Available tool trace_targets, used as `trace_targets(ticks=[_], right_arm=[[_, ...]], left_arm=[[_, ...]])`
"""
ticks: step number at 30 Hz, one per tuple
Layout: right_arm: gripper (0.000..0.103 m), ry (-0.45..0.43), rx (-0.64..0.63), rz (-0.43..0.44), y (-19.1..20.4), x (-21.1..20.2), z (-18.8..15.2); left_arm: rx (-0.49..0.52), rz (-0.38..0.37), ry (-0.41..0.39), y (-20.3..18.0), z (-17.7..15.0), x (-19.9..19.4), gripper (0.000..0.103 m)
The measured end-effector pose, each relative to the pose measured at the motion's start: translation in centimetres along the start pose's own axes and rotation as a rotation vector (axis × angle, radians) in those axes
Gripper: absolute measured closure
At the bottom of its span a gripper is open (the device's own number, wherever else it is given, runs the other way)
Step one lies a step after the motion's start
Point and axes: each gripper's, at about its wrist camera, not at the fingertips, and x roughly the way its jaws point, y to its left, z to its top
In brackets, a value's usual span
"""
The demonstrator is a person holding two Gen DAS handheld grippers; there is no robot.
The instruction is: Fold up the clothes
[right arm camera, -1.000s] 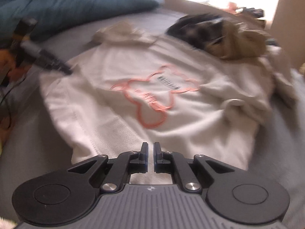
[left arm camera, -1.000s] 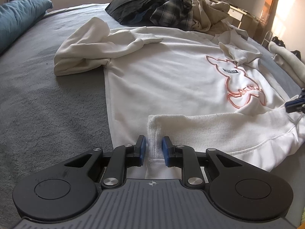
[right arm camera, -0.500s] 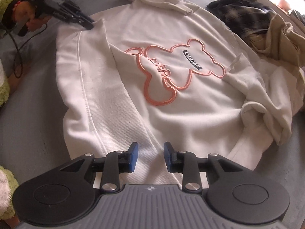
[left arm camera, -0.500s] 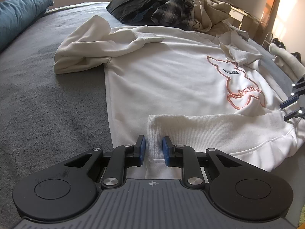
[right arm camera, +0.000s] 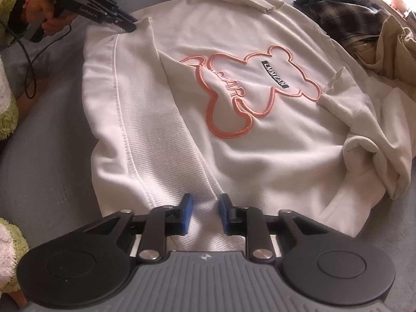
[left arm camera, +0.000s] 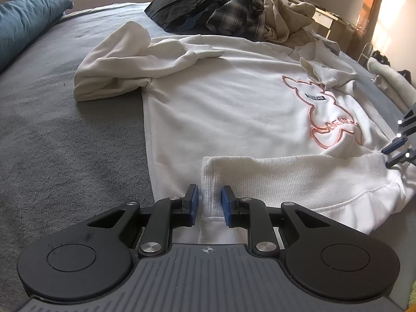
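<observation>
A white sweatshirt with an orange bear outline lies front-up on the grey bed. Its ribbed hem is turned up over the body in a band. My left gripper is shut on one corner of that hem, with a ridge of fabric pinched between its blue pads. In the right wrist view the left gripper holds that corner slightly raised. My right gripper is at the other end of the hem, open, with the ribbed cloth lying between its fingers. Its tips show at the right edge of the left wrist view.
A pile of dark, plaid and beige clothes sits at the far end of the bed. A blue pillow lies at the far left. One bunched sleeve lies left of the body. A hand and fuzzy green sleeve hold the left gripper.
My right gripper was shut a second ago, opened, and has swung down close over the hem; its jaws are a little narrower than half a second ago. The left gripper kept its hold.
</observation>
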Motion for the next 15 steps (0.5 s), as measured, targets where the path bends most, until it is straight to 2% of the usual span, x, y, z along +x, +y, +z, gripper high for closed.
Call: trace_targets(ticks=[4, 6, 15], right_arm=[[0.098, -0.014, -0.015, -0.026, 0.3, -0.4, 0.0], [0.101, -0.028, -0.019, -0.041, 0.4, -0.7, 0.0], [0.102, -0.058, -0.009, -0.099, 0.2, -0.9, -0.2]], left_arm=[[0.001, 0.001, -0.001, 0.0, 0.0, 0.0, 0.082], [0.002, 0.002, -0.003, -0.1, -0.1, 0.0, 0.082], [0.006, 0.003, -0.003, -0.1, -0.1, 0.0, 0.082]])
